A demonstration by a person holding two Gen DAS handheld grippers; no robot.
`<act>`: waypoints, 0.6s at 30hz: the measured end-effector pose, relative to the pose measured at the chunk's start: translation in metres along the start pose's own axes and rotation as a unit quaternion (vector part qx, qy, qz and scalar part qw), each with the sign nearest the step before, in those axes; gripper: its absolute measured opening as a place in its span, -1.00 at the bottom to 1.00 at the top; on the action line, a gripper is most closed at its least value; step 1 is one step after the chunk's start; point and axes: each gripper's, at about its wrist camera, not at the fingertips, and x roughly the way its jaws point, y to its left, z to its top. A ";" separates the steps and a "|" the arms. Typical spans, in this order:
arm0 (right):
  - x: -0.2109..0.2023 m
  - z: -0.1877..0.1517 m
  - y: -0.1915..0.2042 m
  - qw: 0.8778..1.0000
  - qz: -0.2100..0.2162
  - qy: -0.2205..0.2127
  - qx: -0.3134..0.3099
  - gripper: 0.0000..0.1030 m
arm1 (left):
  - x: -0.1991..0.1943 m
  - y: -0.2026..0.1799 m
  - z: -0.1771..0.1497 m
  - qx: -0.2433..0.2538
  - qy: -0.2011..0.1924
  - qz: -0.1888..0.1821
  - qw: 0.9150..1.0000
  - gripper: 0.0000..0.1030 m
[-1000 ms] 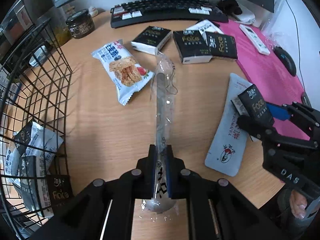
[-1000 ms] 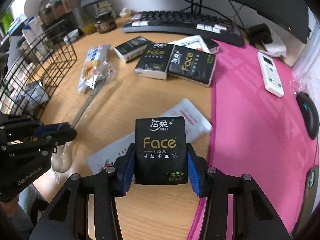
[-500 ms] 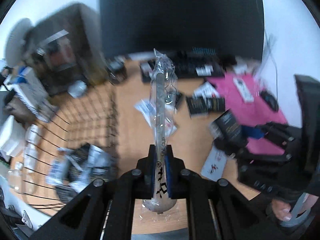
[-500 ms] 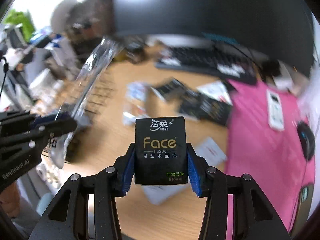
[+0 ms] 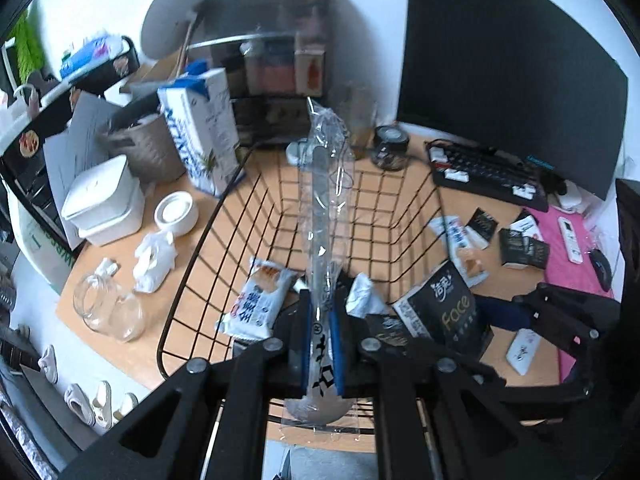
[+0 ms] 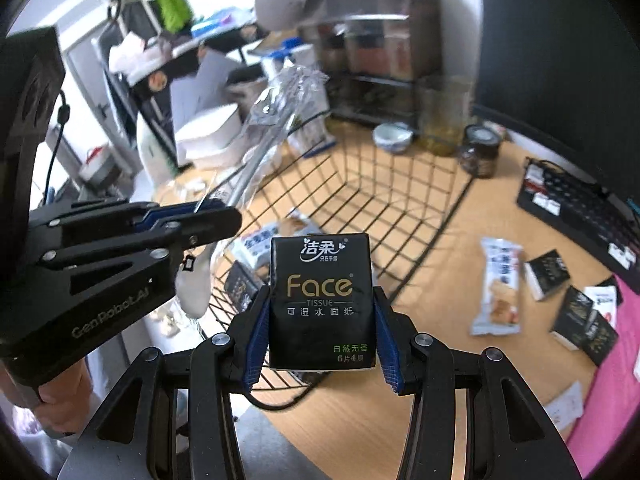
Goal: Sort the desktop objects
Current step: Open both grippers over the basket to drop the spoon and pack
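1. My left gripper (image 5: 320, 344) gripped a wrapped spoon (image 5: 326, 216) above the wire basket (image 5: 200, 240).
2. My right gripper (image 6: 320, 336) was clamped on a black tissue pack (image 6: 320, 300), just beside the basket's near rim.
3. The wooden bench (image 6: 436, 292) carried snack bags, more tissue packs, a keyboard (image 5: 486, 174) and a pink mat (image 6: 612, 392).
4. Behind it stood a dark monitor (image 5: 500, 80) against a white wall, with cluttered shelves to its left.

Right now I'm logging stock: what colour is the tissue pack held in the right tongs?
Black tissue pack with gold lettering, clearest in the right wrist view.
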 end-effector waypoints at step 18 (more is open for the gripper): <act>-0.027 -0.015 -0.024 0.999 0.000 -0.033 0.020 0.03 | -0.002 -0.018 -0.005 0.059 0.000 -0.040 0.997 -0.23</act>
